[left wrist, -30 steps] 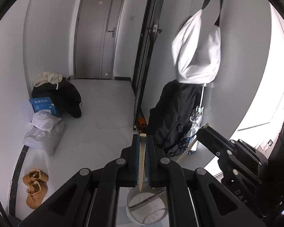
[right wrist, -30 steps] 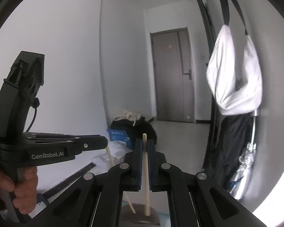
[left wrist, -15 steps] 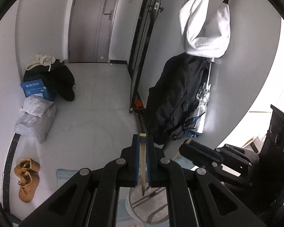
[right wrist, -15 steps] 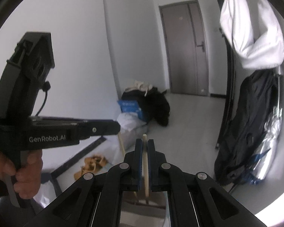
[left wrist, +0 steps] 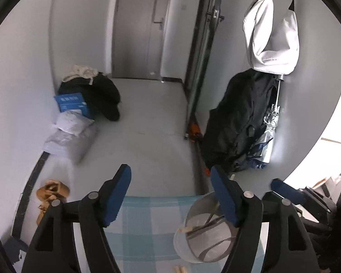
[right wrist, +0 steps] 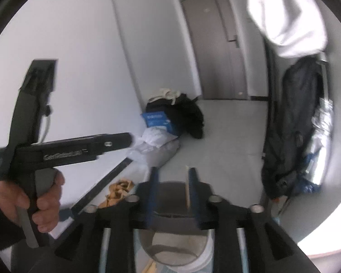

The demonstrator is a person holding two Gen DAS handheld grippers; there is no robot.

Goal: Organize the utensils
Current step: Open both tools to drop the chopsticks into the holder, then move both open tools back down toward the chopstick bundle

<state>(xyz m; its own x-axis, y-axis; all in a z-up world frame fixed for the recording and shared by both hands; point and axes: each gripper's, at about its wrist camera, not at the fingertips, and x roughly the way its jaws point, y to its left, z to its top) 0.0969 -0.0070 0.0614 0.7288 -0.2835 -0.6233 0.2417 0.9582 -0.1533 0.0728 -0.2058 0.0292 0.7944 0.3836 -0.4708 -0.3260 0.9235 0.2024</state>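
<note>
Seen from the right wrist, a person's left hand at the far left grips the handle of the left gripper, whose black side carries pale lettering too blurred to read. Behind it on the floor, a blue box bears white print that cannot be made out.

From the left wrist, the left gripper's blue-padded jaws stand wide and are opening, with nothing between them. Below them lies a pale blue checked cloth. To the right on the cloth stands a round, pale utensil cup, with thin wooden chopsticks leaning inside it.

From the right wrist, the right gripper hangs over the same cup, its jaws partly apart and opening. One slim, light wooden chopstick stands upright between them, close against the right-hand pad; whether it touches cannot be told.
</note>
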